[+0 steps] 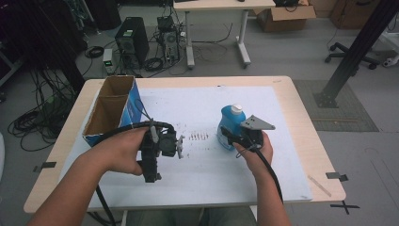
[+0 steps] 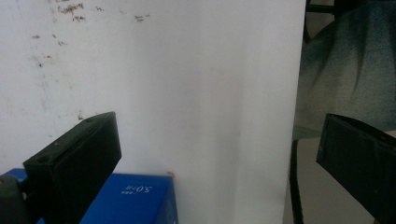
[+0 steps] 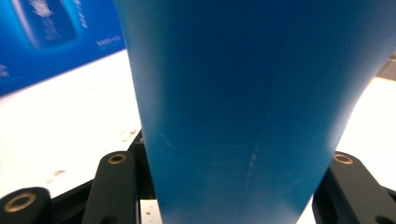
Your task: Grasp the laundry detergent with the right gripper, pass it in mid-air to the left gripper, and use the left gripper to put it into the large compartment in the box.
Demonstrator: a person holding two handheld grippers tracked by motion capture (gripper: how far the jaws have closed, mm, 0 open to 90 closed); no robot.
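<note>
My right gripper (image 1: 230, 136) is clamped on the blue bottle (image 1: 230, 126); in the right gripper view the bottle's body (image 3: 243, 112) sits squarely between my two black jaws, pressed on both sides. The bottle stands upright on the white sheet (image 1: 207, 160) that covers the table (image 1: 301, 108), white cap (image 1: 236, 108) on top, just ahead of my right hand (image 1: 256, 153). No earlier look to compare.

My left gripper (image 1: 179, 147) has its jaws wide apart with nothing between them. In the left gripper view, bare white sheet (image 2: 201, 93) lies between the jaws, with a corner of the blue box (image 2: 135, 198) below.

That cardboard box (image 1: 113, 110), blue outside and brown inside, stands open-topped just beyond my left hand (image 1: 124, 150), well apart from the bottle and to the left of my right gripper. A row of small dark marks (image 1: 198, 137) on the sheet lies between my two grippers.
</note>
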